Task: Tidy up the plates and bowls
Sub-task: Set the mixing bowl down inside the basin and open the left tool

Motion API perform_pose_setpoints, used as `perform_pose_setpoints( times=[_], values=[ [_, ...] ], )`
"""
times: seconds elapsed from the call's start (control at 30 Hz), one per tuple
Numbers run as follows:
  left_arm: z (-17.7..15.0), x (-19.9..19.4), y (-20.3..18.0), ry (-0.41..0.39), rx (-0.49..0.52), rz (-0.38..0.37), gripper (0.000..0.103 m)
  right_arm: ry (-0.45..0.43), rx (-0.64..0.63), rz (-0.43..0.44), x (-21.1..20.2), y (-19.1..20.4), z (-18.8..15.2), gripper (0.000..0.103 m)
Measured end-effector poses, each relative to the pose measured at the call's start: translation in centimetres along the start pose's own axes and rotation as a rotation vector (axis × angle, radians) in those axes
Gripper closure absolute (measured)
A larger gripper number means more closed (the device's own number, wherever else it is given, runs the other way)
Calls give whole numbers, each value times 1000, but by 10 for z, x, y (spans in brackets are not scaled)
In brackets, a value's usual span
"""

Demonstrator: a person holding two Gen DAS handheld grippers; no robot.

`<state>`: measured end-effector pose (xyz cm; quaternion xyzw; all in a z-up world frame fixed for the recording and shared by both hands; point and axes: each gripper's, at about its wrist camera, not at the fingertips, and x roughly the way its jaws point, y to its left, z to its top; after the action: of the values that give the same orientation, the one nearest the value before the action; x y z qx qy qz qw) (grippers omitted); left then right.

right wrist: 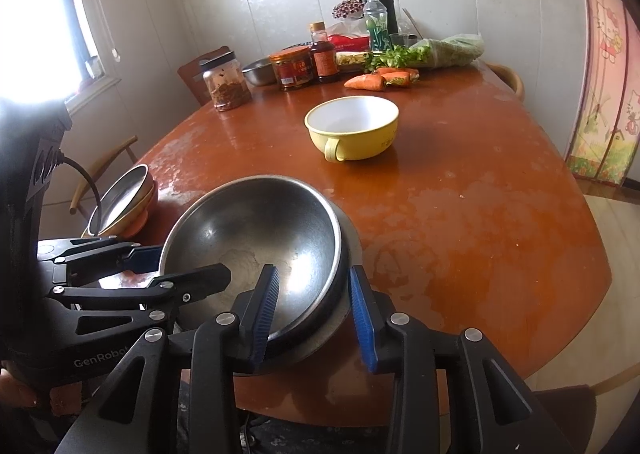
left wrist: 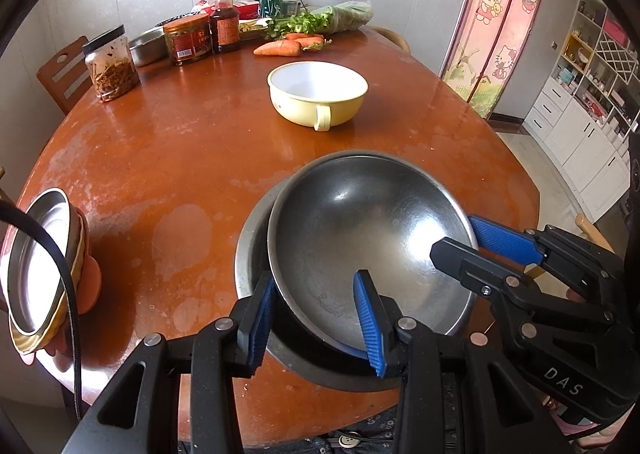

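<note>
While askew, the upper bowl [left wrist: 360, 222] was straddled for seating.
Right gripper [right wrist: 314, 312] was left slack astride its rim; left gripper's [left wrist: 316, 318] hold was undetermined.

Both claws straddle the tilted steel bowl [left wrist: 372, 238] rim.

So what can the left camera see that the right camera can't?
Only the left wrist view shows the white shelves full of little things, off to its right. Only the right wrist view shows the bright window on its left. Both views show the two steel bowls, one sitting tilted inside the other, plus the yellow bowl with a handle and the carrots farther back.
</note>
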<state>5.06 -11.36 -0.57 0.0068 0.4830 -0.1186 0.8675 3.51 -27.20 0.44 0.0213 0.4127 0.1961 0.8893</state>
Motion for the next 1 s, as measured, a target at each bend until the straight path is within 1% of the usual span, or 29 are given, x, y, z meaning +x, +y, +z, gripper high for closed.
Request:
perform_pose_setpoints(
  times=[0.23, 0.37, 0.57, 1.0],
  values=[
    [0, -3, 3, -10, 1, -2, 62, 0, 3, 10, -1, 0, 0, 64],
    [-1, -4, 2, -11, 2, 0, 62, -1, 7, 14, -1, 0, 0, 57],
    [0, -7, 3, -18, 4, 6, 62, -5, 9, 11, -2, 0, 0, 55],
    [-2, -23, 1, -70, 11, 10, 59, -21, 9, 0, -6, 1, 1, 51]
  ],
)
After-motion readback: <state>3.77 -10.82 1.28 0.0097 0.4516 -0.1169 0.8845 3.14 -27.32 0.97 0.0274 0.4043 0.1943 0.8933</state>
